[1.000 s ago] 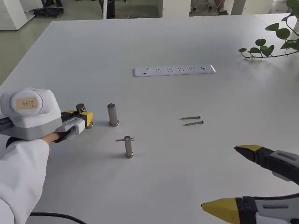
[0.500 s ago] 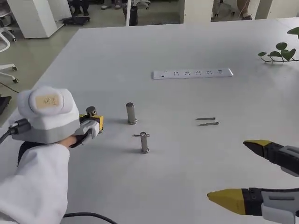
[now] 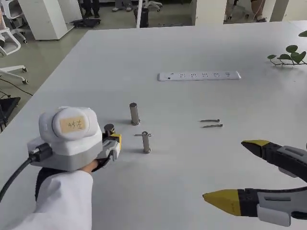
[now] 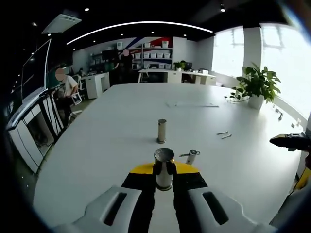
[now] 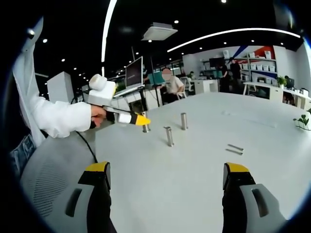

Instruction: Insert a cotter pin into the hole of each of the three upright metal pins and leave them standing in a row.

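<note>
- The left gripper [image 4: 164,171] fingers are clamping narrow on the held pin [image 4: 164,162], gripping it low and keeping its long axis upright.
- In the head view, the fitted pin [image 3: 146,142], its hole already filled, is standing near the left fingers at 3 o'clock. The bare pin [image 3: 134,113] is standing farther off at 1 o'clock.
- The right gripper [image 3: 223,168] fingers are gaping wide and carrying nothing.
- Two cotters [image 3: 209,120] are lying flat on the desk [image 3: 192,52] at 12 o'clock from the right fingers. They are parallel and just beside each other, long axes running 9 to 3.
- The cotters are sitting well apart from the left fingers and nearer the right ones. The pickup is probably falling to the right gripper, reaching toward 12 and closing across a thin shaft.
</note>
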